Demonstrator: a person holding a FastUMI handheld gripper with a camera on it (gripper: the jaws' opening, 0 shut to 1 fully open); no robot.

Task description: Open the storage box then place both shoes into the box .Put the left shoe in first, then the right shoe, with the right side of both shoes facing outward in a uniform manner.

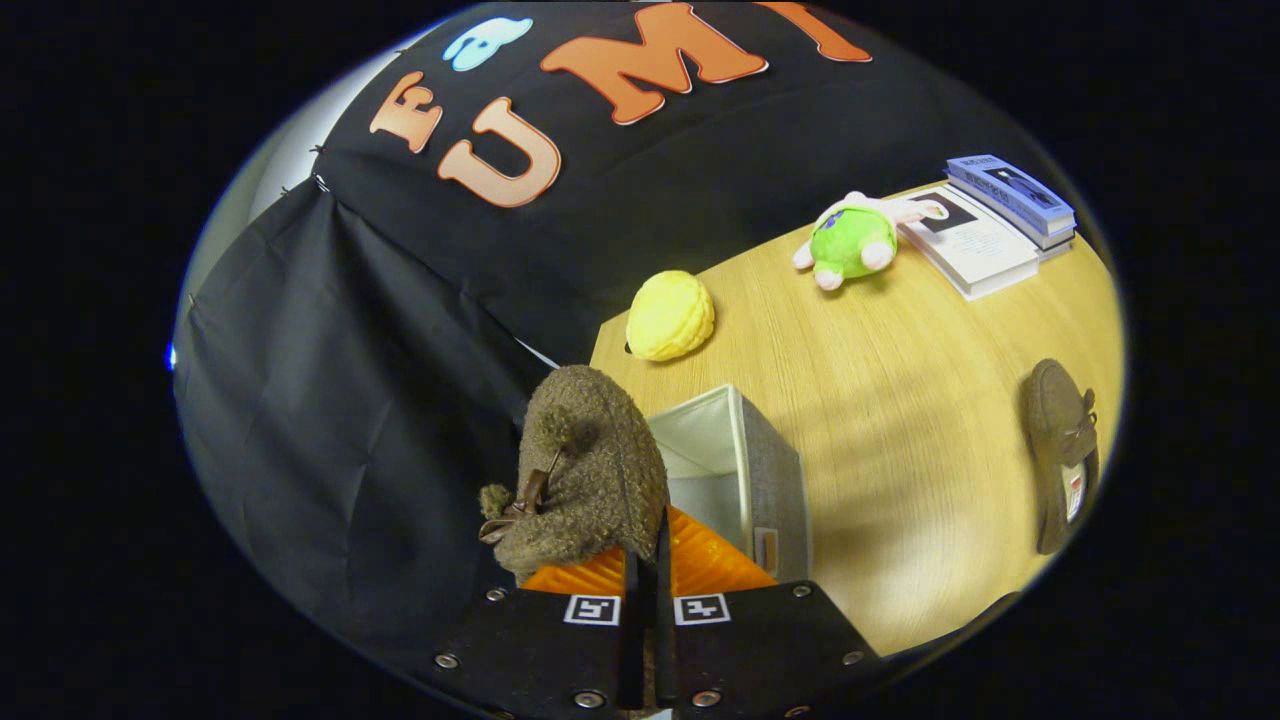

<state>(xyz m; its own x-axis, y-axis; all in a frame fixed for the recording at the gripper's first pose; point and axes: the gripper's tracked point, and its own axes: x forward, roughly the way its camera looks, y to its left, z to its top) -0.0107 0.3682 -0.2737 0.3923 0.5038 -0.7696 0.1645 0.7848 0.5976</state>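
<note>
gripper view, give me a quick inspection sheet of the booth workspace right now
surface: light wooden table, bare in the middle.
job's things: fuzzy brown shoe clamped in the fingers, held beside the open grey storage box; second brown shoe lying on the table, well apart from the box.
clutter: yellow plush, green plush toy and stacked books along the table's far side.
grippers: gripper shut on the fuzzy brown shoe.
cables: nothing seen.
surroundings: black cloth wall behind and beside the table.
</note>
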